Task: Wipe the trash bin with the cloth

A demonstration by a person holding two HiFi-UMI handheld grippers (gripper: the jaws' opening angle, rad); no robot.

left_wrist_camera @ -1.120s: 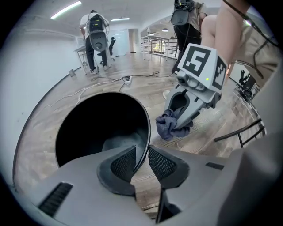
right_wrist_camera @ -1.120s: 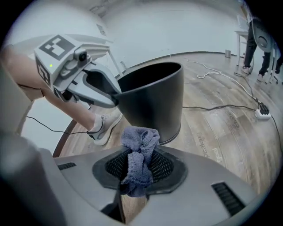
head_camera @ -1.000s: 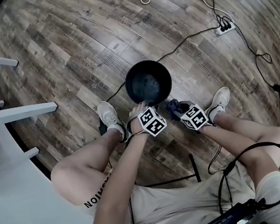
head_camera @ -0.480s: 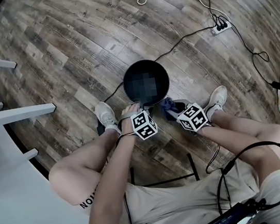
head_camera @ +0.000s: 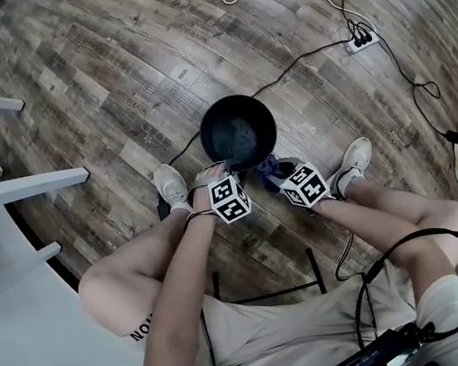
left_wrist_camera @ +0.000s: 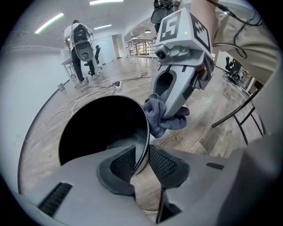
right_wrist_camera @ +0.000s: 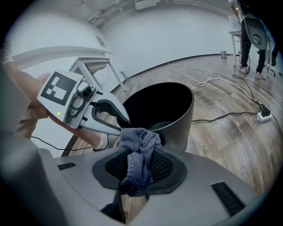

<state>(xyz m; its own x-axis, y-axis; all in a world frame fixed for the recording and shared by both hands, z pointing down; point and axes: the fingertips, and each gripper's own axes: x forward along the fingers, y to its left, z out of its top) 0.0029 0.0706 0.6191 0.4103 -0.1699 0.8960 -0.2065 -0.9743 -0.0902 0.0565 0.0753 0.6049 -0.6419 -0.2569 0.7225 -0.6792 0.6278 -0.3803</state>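
Left gripper (left_wrist_camera: 141, 164) fingers, just closing, pinch the trash bin (left_wrist_camera: 145, 121) rim to steady it. Right gripper (right_wrist_camera: 139, 167) fingers clamp the cloth (right_wrist_camera: 140, 140), pressed against the bin's outside for wiping.

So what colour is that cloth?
Greyish blue; the cloth shows best in the right gripper view.

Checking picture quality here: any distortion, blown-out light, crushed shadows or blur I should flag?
Head view: strong fisheye bends the floor planks; the light is even and the picture sharp. Left gripper view: dark round vignette, ceiling lights blown white, the inside of the bin crushed to black. Right gripper view: same vignette, wall nearly washed out, cloth sharp up close.
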